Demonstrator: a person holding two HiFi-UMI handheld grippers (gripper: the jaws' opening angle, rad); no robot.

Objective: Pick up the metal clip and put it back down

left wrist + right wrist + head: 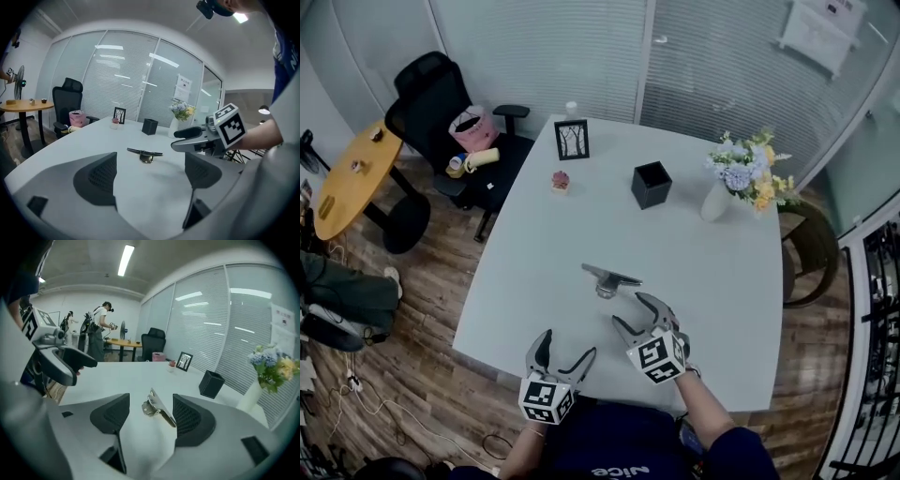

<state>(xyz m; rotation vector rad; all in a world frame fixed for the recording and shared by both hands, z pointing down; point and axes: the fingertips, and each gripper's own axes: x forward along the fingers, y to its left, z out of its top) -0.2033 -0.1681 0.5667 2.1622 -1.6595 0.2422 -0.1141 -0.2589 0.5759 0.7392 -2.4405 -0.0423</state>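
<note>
The metal clip (610, 278) lies on the white bench (525, 281), toward its near edge and roughly midway across it. The right claw (629, 309) hovers just behind the clip with its jaws spread apart; in the right gripper view the clip shows in the gap between the two jaws, lying on the bench surface, and neither pad presses on it. The left claw (568, 344) hangs near the bench's front edge, to the left of the right one and farther from the clip, its jaws also wide apart with only bare bench between them. Farther back on the bench stand a small picture frame (572, 139), a little pink pot (560, 180), a black box (651, 184) and a white vase of flowers (741, 178), all well apart from the clip. A black office chair (441, 103) stands beyond the bench's far left corner.
</note>
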